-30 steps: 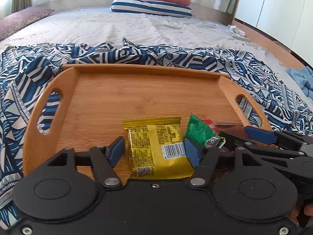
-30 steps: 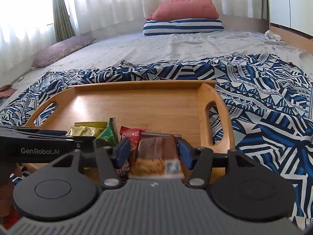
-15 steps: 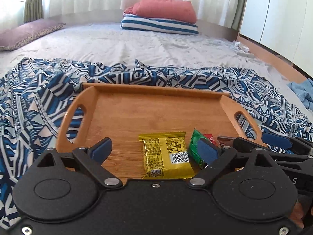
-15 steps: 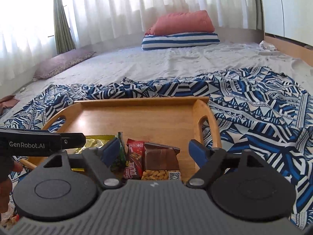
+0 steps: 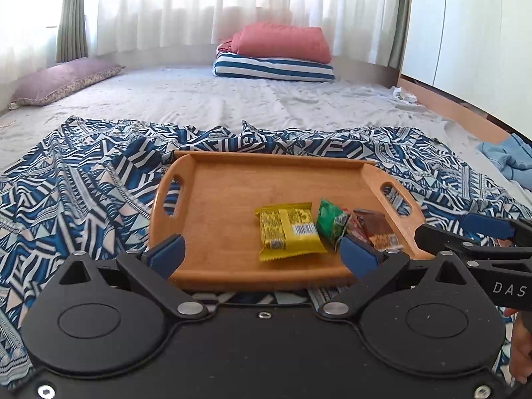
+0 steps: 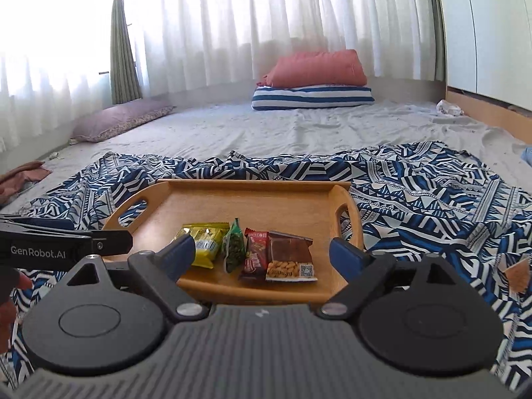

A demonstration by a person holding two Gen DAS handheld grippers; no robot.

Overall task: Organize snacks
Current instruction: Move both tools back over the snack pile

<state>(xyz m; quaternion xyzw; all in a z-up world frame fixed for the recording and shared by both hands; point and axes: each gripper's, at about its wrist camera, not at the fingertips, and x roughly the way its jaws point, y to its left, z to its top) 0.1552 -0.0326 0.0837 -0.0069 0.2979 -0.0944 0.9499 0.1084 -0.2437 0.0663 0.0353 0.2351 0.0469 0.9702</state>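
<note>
Landmark: I took the wooden tray (image 6: pixel 349 212) as my reference; it lay on the patterned blue cloth (image 6: pixel 432 193) spread over the bed.
Snacks: four packets lay in a row along the tray's near edge, toward its right handle: the yellow packet (image 5: pixel 287 232), the green packet (image 5: pixel 331 224), the red packet (image 6: pixel 256 252), then the brown nut packet (image 6: pixel 291 256) nearest that handle.
Left gripper (image 5: pixel 262 254): released, jaws just widened, nothing between the pads; it hung off the tray's near edge, in front of the yellow packet.
Right gripper (image 6: pixel 262 254): released too, jaws just spread, empty; it hung off the same edge, in front of the red and brown packets.
Step in hand: I judged this a clean withdrawal after setting packets down.
Doing it well: I meant to keep both pairs of jaws wide and clear of the wrappers, since a pad catching a crimped edge could drag the row crooked.
Risk: the green and red packets overlapped slightly and looked easily nudged.
Remaining: I saw no other snacks off the tray in either view.
</note>
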